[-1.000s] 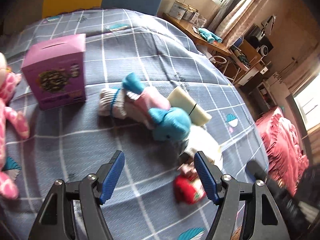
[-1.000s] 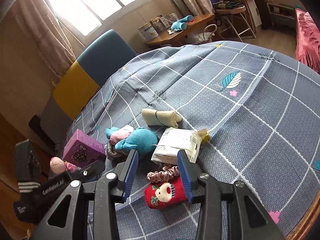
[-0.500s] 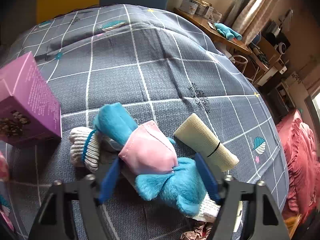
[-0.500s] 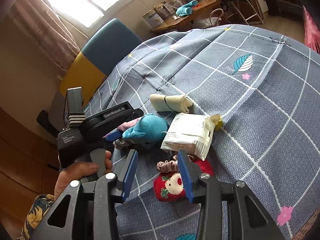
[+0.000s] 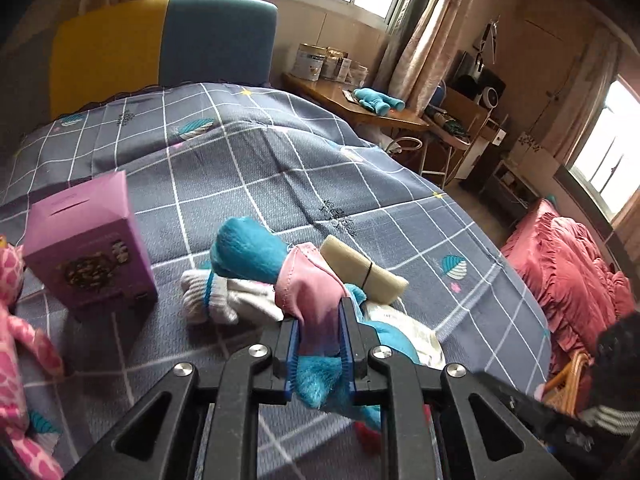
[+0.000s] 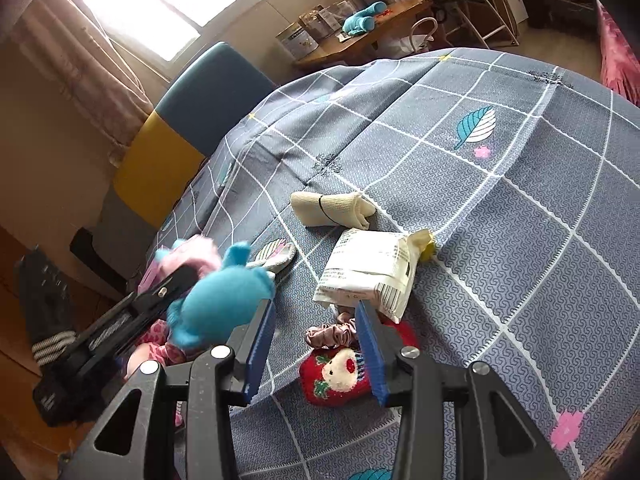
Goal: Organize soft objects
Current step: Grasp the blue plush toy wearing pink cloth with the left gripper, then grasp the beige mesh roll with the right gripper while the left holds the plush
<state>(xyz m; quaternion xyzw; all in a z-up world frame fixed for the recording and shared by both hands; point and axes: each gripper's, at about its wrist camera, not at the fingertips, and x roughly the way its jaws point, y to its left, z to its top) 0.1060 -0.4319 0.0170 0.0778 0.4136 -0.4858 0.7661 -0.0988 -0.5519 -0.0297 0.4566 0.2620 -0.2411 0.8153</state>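
My left gripper (image 5: pixel 318 320) is shut on the blue and pink plush toy (image 5: pixel 276 268) and holds it lifted off the bed; the toy also shows in the right wrist view (image 6: pixel 220 304), at the left. My right gripper (image 6: pixel 316 320) is open and empty above a pink scrunchie (image 6: pixel 330 334) and a red plush sock (image 6: pixel 340 374). A beige rolled cloth (image 6: pixel 330 208) and a white packet (image 6: pixel 372 270) lie just beyond. A white and blue sock (image 5: pixel 218 296) lies on the bed under the lifted toy.
A purple box (image 5: pixel 86 244) stands on the grey checked bedspread (image 5: pixel 280 168) at the left. A pink plush (image 5: pixel 16 320) lies at the left edge. A wooden desk (image 5: pixel 352 104) with tins stands beyond the bed. A red quilt (image 5: pixel 568 268) is at the right.
My left gripper closed on the blue and pink plush toy and lifted it off the bed. My right gripper stayed open and moved slightly towards the scrunchie and red sock.
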